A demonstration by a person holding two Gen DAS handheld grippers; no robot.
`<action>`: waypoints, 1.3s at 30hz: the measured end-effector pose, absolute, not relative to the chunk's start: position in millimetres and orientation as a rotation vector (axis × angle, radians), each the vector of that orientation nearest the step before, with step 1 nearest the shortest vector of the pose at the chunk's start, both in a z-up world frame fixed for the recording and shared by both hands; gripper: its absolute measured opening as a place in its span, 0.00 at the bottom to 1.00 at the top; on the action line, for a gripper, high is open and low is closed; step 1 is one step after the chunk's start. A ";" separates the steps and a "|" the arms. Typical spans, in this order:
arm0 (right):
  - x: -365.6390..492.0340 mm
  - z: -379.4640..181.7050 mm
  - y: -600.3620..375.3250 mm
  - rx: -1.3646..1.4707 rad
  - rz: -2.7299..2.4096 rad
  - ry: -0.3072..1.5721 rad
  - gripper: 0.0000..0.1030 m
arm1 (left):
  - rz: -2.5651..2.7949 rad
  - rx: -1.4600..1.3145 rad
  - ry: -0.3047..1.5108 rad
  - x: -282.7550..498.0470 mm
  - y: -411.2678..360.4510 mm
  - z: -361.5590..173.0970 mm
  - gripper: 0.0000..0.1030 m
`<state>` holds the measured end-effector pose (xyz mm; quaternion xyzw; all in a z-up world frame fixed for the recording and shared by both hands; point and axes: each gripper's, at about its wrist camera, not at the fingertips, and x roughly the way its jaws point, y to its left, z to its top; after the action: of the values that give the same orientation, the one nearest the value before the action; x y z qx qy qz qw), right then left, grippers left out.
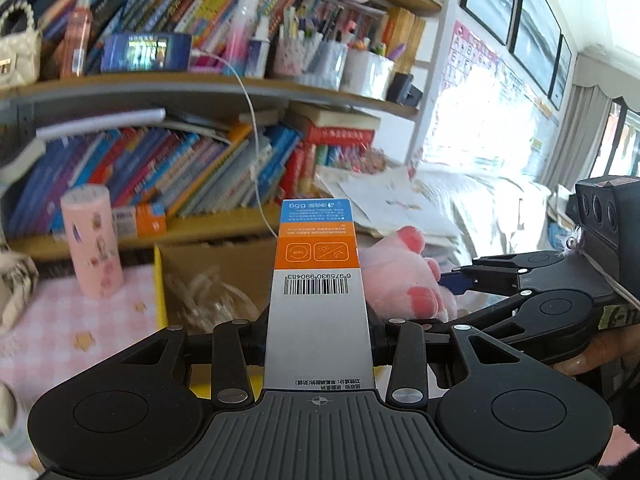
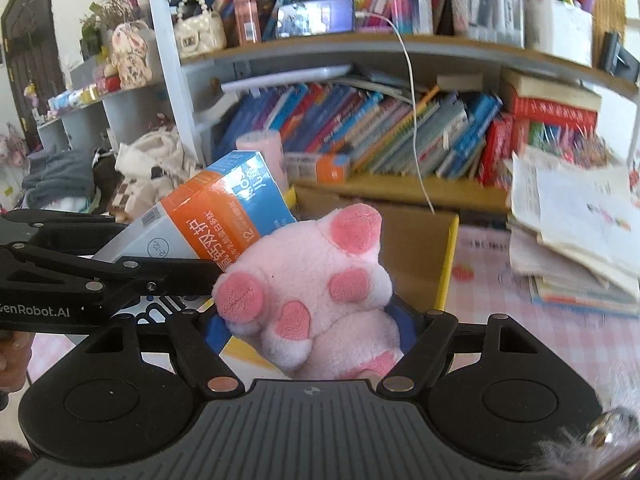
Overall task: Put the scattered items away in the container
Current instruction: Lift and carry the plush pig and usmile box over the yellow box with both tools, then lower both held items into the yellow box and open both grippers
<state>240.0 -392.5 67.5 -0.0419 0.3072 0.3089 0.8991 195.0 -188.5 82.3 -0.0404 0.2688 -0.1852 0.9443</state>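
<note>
My left gripper (image 1: 318, 344) is shut on a long toothpaste box (image 1: 316, 280), grey with orange and blue bands, which points away from the camera. In the right wrist view the same toothpaste box (image 2: 208, 216) slants up at the left. My right gripper (image 2: 316, 328) is shut on a pink plush paw (image 2: 304, 280), its blue pads pressing both sides. That plush paw (image 1: 404, 276) sits just right of the toothpaste box in the left wrist view. Both items hang above an open cardboard box (image 1: 224, 256) with a yellow edge (image 2: 448, 264).
Crumpled clear plastic (image 1: 208, 300) lies inside the cardboard box. A pink tumbler (image 1: 94, 240) stands to its left on the pink checked tablecloth (image 1: 60, 320). Crowded bookshelves (image 1: 160, 168) rise behind, a white cable (image 1: 256, 160) hangs down, and a paper stack (image 2: 572, 232) lies at right.
</note>
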 end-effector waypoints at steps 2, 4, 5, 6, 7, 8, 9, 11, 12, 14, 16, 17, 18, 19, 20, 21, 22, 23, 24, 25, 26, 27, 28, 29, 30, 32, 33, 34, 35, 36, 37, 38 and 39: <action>253.8 68.7 -388.1 -0.096 0.643 0.622 0.73 | -0.364 -0.080 0.544 206.9 -184.7 82.5 0.37; 268.2 67.3 -382.9 -0.107 0.642 0.617 0.73 | -0.349 -0.082 0.548 220.1 -181.5 80.9 0.37; 275.4 66.4 -380.2 -0.112 0.641 0.615 0.73 | -0.342 -0.082 0.552 225.7 -180.3 79.2 0.37; 282.4 65.0 -377.5 -0.119 0.640 0.616 0.73 | -0.335 -0.080 0.557 231.9 -179.2 77.1 0.37; 289.0 62.8 -374.9 -0.128 0.640 0.617 0.73 | -0.327 -0.076 0.563 238.1 -178.1 74.8 0.37; 295.7 60.0 -372.2 -0.139 0.640 0.619 0.73 | -0.319 -0.068 0.570 244.8 -177.5 72.0 0.37; 302.9 56.2 -369.2 -0.151 0.639 0.624 0.73 | -0.311 -0.060 0.578 250.9 -177.1 68.8 0.37; 317.7 47.9 -362.9 -0.177 0.634 0.638 0.73 | -0.297 -0.043 0.602 263.2 -176.8 59.6 0.37; 324.6 43.1 -360.5 -0.189 0.631 0.647 0.73 | -0.290 -0.033 0.618 269.0 -177.1 53.8 0.37; 337.0 32.2 -356.7 -0.219 0.622 0.671 0.73 | -0.276 -0.015 0.650 280.4 -177.5 41.8 0.37; 349.2 20.3 -351.8 -0.257 0.619 0.701 0.73 | -0.266 -0.003 0.687 290.6 -176.9 29.2 0.37; 354.7 14.2 -349.1 -0.277 0.618 0.718 0.73 | -0.261 0.001 0.704 295.1 -176.6 23.6 0.37; 359.6 8.2 -345.9 -0.304 0.618 0.734 0.73 | -0.257 0.009 0.719 299.2 -176.5 18.4 0.37; 362.8 3.2 -343.6 -0.326 0.621 0.746 0.73 | -0.253 0.021 0.731 302.8 -176.7 13.6 0.37; 365.9 -1.5 -341.2 -0.349 0.623 0.756 0.73 | -0.252 0.028 0.739 305.9 -176.7 10.5 0.37; 368.8 -6.0 -338.3 -0.375 0.629 0.766 0.73 | -0.253 0.031 0.741 308.6 -176.4 9.1 0.37; 370.5 -9.7 -335.0 -0.401 0.640 0.774 0.73 | -0.253 0.036 0.745 311.4 -176.1 8.3 0.37; 371.7 -13.1 -331.6 -0.426 0.652 0.781 0.73 | -0.251 0.052 0.748 314.4 -176.7 8.0 0.37; 371.9 -16.1 -328.1 -0.451 0.668 0.786 0.73 | -0.251 0.072 0.750 317.2 -178.0 7.1 0.37; 371.6 -19.0 -324.4 -0.475 0.687 0.790 0.73 | -0.252 0.087 0.752 320.0 -179.1 6.2 0.37; 370.9 -21.6 -320.3 -0.499 0.703 0.796 0.73 | -0.252 0.096 0.757 323.1 -179.6 5.1 0.37; 369.9 -24.1 -316.0 -0.522 0.719 0.802 0.74 | -0.249 0.099 0.765 326.8 -179.4 3.9 0.37; 367.5 -26.9 -312.1 -0.549 0.732 0.806 0.74 | -0.246 0.102 0.774 330.4 -179.3 2.7 0.38; 365.1 -30.1 -308.3 -0.576 0.745 0.810 0.74 | -0.243 0.111 0.786 333.7 -179.8 -0.3 0.38; 363.6 -33.1 -305.1 -0.594 0.754 0.816 0.74 | -0.239 0.127 0.803 336.8 -181.0 -5.1 0.38; 365.1 -37.1 -301.7 -0.601 0.754 0.832 0.74 | -0.231 0.159 0.836 343.0 -183.5 -14.7 0.37; 366.3 -38.6 -300.2 -0.607 0.755 0.839 0.74 | -0.229 0.174 0.843 344.5 -184.9 -17.9 0.38; 367.2 -39.8 -299.2 -0.612 0.752 0.845 0.74 | -0.228 0.189 0.842 344.3 -186.3 -19.4 0.38; 368.1 -41.4 -298.6 -0.618 0.750 0.850 0.74 | -0.227 0.204 0.841 344.1 -187.7 -20.9 0.38; 368.6 -43.2 -298.4 -0.622 0.751 0.856 0.74 | -0.226 0.219 0.839 343.8 -189.2 -22.4 0.38; 369.1 -43.9 -298.2 -0.620 0.753 0.861 0.74 | -0.225 0.234 0.838 343.6 -190.6 -23.9 0.38; 369.6 -44.1 -297.9 -0.615 0.753 0.866 0.75 | -0.224 0.249 0.836 343.4 -192.1 -25.4 0.38; 369.8 -44.2 -297.5 -0.613 0.754 0.868 0.75 | -0.225 0.251 0.834 343.4 -192.0 -25.6 0.38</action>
<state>369.8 -297.5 -44.2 -0.2852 0.4040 0.3510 0.7951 343.4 -192.0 -25.6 0.1215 0.4031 -0.1087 0.9005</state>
